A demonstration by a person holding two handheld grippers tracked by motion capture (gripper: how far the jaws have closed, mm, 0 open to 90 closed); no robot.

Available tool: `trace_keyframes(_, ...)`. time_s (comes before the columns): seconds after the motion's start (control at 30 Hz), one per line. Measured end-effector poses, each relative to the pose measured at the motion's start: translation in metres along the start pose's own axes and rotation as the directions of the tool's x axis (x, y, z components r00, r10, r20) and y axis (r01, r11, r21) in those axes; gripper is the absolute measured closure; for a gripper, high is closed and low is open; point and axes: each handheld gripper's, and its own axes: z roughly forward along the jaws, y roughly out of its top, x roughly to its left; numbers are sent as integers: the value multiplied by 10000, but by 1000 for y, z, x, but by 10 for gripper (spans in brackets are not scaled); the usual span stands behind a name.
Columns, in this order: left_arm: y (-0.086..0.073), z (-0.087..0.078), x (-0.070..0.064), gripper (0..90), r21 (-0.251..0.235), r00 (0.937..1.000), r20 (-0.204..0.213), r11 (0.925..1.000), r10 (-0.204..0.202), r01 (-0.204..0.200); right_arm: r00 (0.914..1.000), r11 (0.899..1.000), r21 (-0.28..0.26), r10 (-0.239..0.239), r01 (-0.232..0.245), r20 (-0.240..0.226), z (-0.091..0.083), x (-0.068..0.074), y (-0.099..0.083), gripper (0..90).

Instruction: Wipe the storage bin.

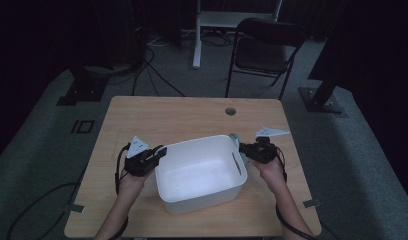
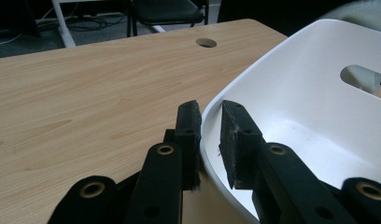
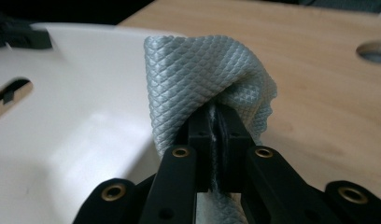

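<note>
A white plastic bin [image 1: 197, 142] stands on the wooden table [image 1: 182, 115], empty as far as I see. My left gripper [image 1: 161, 150] is at the bin's left rim. In the left gripper view its jaws [image 2: 209, 109] straddle the bin wall [image 2: 291, 79], one outside and one inside, closed against the rim. My right gripper [image 1: 242, 147] is at the bin's right rim, shut on a grey waffle-textured cloth [image 3: 202, 70]. The cloth bunches over the right gripper's tips [image 3: 215, 114], beside the bin's edge [image 3: 86, 116]. The cloth [image 1: 234, 136] shows as a small grey patch from above.
A round cable hole [image 1: 230, 111] lies in the table's far right part. A black folding chair [image 1: 264, 47] and a white desk leg [image 1: 197, 35] stand beyond the table. Cables run over the dark floor. Bare tabletop lies behind the bin.
</note>
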Motion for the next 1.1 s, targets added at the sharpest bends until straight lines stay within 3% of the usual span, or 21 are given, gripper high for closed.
trace_keyframes(0.1, 0, 0, 0, 782, 18, 10000, -13, 10000, 32, -32, 10000, 9994, -358, -40, 41, 50, -6, 2, 11, 861)
trace_keyframes(0.23, 0, 0, -1, 783, 14, 10000, -63, 10000, 11, -11, 10000, 9996, -289, 2, 0, 56, -2, 0, 11, 862)
trace_keyframes(0.47, 0, 0, -1, 782, -1, 10000, -36, 10000, 23, -23, 9999, 9991, 417, 21, -27, 137, 10, -5, 4, 860)
trace_keyframes(0.67, 0, 1, -1, 782, 1, 10000, -29, 10000, 19, -19, 9999, 9997, -217, -71, 73, 128, 2, -3, 19, 860)
trace_keyframes(0.9, 0, 1, -2, 783, -34, 9999, -109, 10000, -12, 11, 9998, 9999, 3, 161, -161, -64, 11, -8, 15, 862)
trace_keyframes(1.0, 0, 1, -2, 782, -51, 9999, -117, 10000, -26, 26, 9996, 9988, 480, -17, 5, 265, 20, -7, 11, 862)
trace_keyframes(1.1, 0, 1, -2, 782, -64, 9999, -97, 10000, -33, 32, 9998, 9985, 512, 171, -175, 85, 23, -12, 7, 862)
